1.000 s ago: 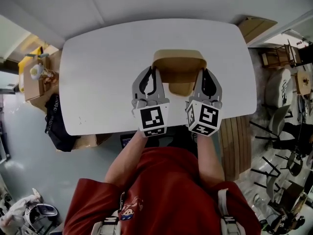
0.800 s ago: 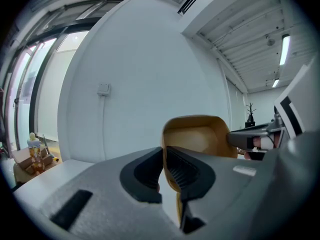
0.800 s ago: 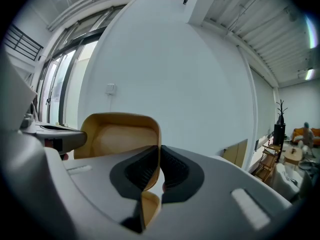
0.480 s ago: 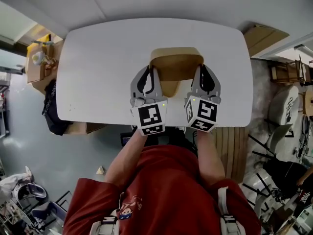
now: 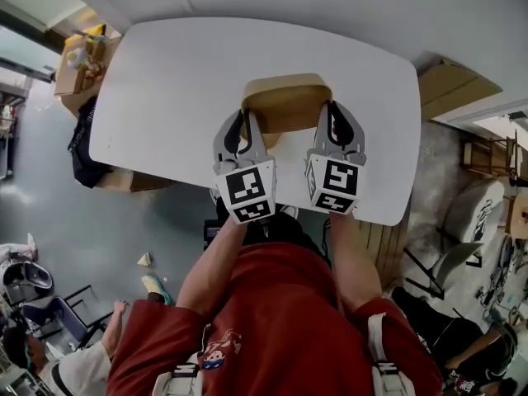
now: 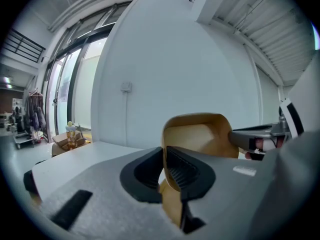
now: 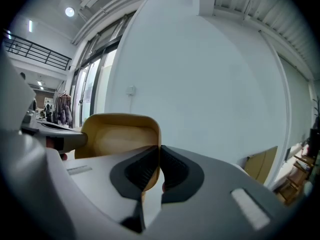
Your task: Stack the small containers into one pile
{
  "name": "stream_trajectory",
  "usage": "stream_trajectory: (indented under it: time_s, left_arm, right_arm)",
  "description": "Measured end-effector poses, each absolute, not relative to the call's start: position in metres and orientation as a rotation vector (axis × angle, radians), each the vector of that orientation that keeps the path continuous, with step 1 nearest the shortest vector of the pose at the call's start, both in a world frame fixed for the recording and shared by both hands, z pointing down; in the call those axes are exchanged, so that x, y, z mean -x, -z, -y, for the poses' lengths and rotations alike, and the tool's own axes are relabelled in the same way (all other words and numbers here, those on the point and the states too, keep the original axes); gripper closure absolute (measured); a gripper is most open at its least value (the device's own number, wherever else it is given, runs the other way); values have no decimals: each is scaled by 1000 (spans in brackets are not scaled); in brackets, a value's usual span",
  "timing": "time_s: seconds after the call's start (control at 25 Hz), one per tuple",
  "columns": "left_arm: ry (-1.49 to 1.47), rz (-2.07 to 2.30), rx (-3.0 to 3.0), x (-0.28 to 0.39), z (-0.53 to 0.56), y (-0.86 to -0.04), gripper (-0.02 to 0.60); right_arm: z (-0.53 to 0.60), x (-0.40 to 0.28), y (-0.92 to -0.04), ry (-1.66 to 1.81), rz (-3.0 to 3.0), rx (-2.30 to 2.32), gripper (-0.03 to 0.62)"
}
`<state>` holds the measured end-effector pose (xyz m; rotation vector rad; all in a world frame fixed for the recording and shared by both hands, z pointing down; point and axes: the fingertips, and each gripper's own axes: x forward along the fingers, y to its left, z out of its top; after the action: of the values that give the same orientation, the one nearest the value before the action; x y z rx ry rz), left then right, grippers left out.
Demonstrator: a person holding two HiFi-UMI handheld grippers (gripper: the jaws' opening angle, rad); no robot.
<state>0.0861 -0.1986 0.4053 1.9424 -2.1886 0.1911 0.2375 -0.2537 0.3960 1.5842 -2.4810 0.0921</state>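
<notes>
container (image 5: 285, 106) held two-handed: left gripper (image 6: 164, 159) and right gripper (image 7: 159, 156) reach out side by side, near level, each clamped on a side wall.

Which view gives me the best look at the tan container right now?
Head view: most of the container shows from above, gripped by the left tongs and right tongs. Each gripper view shows only the wall it pinches and part of the inside.
</notes>
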Motion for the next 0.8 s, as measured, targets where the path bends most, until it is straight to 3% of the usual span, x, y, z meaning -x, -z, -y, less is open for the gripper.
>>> stream_trajectory:
  time_s: [0.8]
  left_arm:
    - [-109, 2139, -1731, -46, 196, -441, 559]
  right_arm:
    - [279, -182, -417, -62, 2431, -1323, 576]
